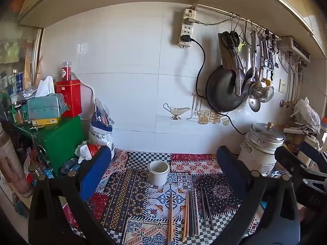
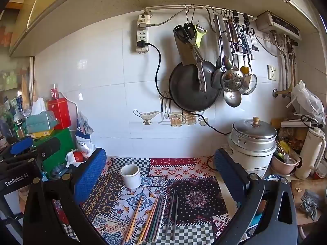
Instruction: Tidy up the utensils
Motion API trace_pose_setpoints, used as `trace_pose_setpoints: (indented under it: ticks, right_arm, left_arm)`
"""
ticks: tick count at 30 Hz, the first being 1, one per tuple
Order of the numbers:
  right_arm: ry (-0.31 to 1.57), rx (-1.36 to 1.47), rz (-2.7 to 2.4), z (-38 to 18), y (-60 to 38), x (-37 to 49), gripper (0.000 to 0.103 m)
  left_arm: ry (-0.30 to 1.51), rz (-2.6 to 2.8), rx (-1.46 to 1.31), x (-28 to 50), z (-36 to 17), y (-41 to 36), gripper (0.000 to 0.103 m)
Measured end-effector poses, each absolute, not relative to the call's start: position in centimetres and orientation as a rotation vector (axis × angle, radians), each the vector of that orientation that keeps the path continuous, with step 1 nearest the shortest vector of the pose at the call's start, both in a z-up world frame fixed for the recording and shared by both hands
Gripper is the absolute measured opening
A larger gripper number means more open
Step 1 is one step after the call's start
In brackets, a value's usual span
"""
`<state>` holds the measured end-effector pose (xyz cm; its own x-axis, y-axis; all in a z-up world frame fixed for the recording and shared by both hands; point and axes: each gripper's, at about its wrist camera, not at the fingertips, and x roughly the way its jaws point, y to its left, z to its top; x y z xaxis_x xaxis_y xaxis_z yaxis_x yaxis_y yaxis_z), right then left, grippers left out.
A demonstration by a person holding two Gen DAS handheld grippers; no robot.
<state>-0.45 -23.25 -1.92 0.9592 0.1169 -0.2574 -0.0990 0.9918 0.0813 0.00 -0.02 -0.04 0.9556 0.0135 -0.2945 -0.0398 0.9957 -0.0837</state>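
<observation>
The left gripper (image 1: 163,159) and the right gripper (image 2: 160,159) both hover above the desk (image 1: 208,161) with their jaws spread fully apart and nothing between them. The desk carries a patterned patchwork cloth (image 2: 194,200). On this cloth a white cup (image 1: 159,172) stands upright at the centre of the left wrist view. The chopsticks (image 1: 191,212) lie flat at 6 o'clock from the cup, roughly parallel, in three groups: a wooden pair (image 1: 170,216) at the left, a mixed coloured bundle in the middle, and a dark grey pair (image 1: 206,206) at the right, set slightly apart from the bundle. None of the chopsticks touch the cup. At 3 o'clock from the cup stands a white cooker with a metal lid (image 1: 263,140). At 1 o'clock, a black pan (image 1: 222,89) and several ladles (image 1: 257,87) hang from a wall rail. At 9 o'clock from the cup, a green box (image 1: 61,138) supports a tissue box (image 1: 46,106) and a red tin (image 1: 69,96).
</observation>
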Motion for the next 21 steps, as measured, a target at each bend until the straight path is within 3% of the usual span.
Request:
trace_pose_setpoints:
  ticks: [21]
  right_arm:
    - [0.263, 0.074, 0.115, -1.8, -23.1, -0.3, 0.103]
  left_arm:
    - [0.303, 0.011, -0.071, 0.7, -0.4, -0.8, 0.103]
